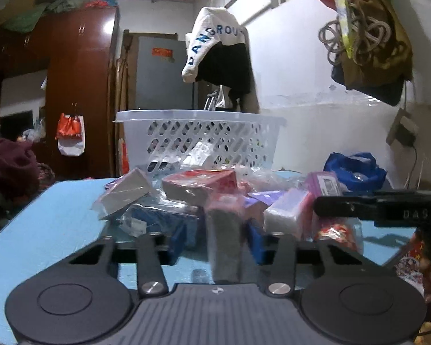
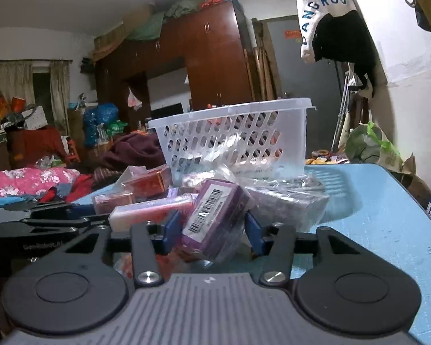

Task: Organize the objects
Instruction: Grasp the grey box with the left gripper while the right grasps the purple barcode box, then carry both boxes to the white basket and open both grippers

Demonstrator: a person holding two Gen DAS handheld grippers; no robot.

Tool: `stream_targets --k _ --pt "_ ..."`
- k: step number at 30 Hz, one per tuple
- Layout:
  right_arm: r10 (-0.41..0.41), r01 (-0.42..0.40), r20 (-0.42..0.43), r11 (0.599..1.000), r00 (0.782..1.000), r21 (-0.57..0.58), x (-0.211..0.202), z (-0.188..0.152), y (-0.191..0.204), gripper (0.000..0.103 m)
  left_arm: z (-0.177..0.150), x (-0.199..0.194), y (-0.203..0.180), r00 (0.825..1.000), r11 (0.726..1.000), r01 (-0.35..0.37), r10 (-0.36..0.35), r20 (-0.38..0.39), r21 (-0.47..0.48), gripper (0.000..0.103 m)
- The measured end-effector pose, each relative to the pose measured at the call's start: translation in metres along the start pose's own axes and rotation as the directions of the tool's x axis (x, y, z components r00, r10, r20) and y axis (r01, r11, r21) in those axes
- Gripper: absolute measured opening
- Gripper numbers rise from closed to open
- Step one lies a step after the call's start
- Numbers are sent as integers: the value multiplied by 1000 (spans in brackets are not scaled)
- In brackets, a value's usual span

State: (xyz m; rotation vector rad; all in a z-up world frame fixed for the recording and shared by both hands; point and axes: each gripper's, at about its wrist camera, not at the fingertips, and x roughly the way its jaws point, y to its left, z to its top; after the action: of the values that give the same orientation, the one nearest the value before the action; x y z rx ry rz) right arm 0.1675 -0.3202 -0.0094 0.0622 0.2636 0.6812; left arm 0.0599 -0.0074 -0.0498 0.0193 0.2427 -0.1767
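A pile of small boxes wrapped in clear plastic lies on the blue table [image 1: 57, 215] in front of a white perforated basket [image 1: 201, 138]. In the left wrist view my left gripper [image 1: 218, 238] has its blue fingers around a blurred grey and red box [image 1: 225, 241] that stands upright between them. In the right wrist view my right gripper [image 2: 212, 230] has its blue fingers on either side of a purple box with a barcode [image 2: 215, 218], tilted in the pile. The basket [image 2: 232, 141] holds some wrapped items.
The right gripper's black arm [image 1: 388, 204] reaches in from the right in the left wrist view. A blue bag [image 1: 353, 169] lies by the white wall. A red box [image 1: 198, 184] tops the pile. Wardrobes and clutter stand beyond the table.
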Motion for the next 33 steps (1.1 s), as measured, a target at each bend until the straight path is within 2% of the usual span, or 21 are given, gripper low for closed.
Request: stream_targets --k 1,2,7,12,15,17,18,19,28,33 --pt "-2 2 0 1000 1000 0 -1 -1 0 51 -1 -1 -2 1000 1000 0 0 6 13 34" --pt "0 0 2 1000 1000 1 -2 -2 0 49 -2 -3 -3 1000 1000 2 -2 12 20 31" --pt "-16 16 21 1000 1000 3 -8 0 0 48 -4 -8 -2 1000 999 -5 4 23 38 31" --pt "-16 15 -23 1000 1000 -16 4 -4 3 58 -5 -1 -6 1000 998 -27 27 5 53 40" --pt "-7 7 -36 1000 999 0 8 -7 0 55 -8 5 -5 999 998 -30 31 -20 59 43" --pt "-15 15 -22 1000 1000 1 4 -8 -1 54 -9 5 -3 1000 999 -17 18 -21 47 43" --pt "-24 24 -13 1000 1000 -9 1 -8 0 54 -9 4 -1 1000 999 -9 10 -14 35 40" --pt "-28 28 -1 1000 1000 -13 -3 -8 1 54 -9 2 1 1000 1000 -7 7 -6 28 32" --pt "-35 37 66 999 997 -24 -18 0 3 53 -6 -12 10 998 1000 -5 5 57 8 31" --pt "-43 50 111 997 993 -61 -20 18 8 53 15 -15 20 995 1000 -6 8 96 -18 31"
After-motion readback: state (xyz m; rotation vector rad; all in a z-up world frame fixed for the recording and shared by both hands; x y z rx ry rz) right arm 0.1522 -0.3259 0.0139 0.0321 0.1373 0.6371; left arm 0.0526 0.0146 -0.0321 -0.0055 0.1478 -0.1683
